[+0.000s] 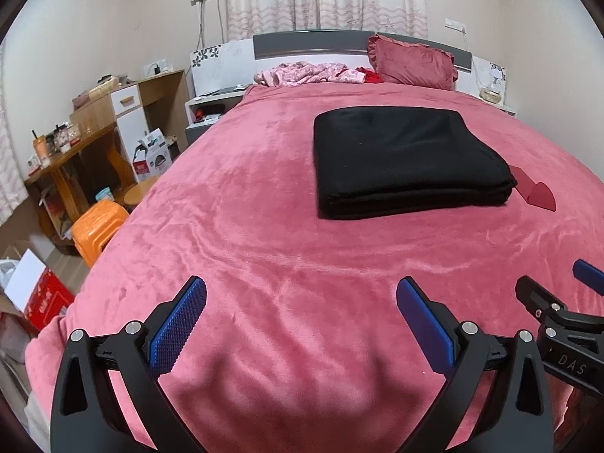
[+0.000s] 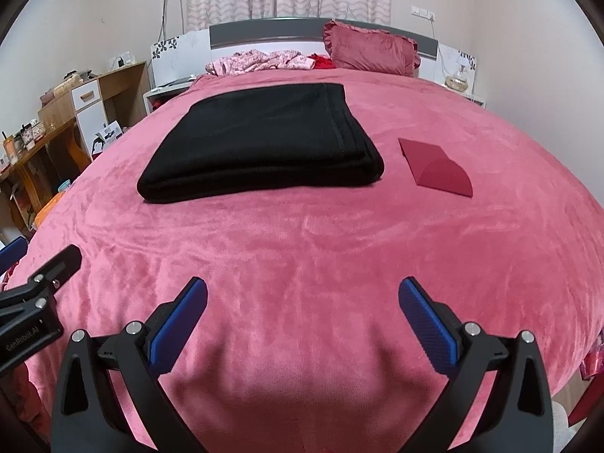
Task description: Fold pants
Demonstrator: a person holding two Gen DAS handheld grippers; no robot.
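The black fleece pants [image 2: 260, 143] lie as a neat folded rectangle on the pink plush bed [image 2: 302, 245], apparently finished; left gripper [image 1: 300, 324] and right gripper [image 2: 302, 324] hover well apart from them, fingers released and empty.

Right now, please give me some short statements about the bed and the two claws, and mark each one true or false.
1. The black pants lie folded on the pink bedspread. True.
2. The left claw is shut on the pants. False: it is open, over bare bedspread.
3. A dark red envelope lies right of the pants, apart from them. True.
4. The right claw holds the envelope. False: it is open and empty.
5. A red pillow leans at the headboard. True.
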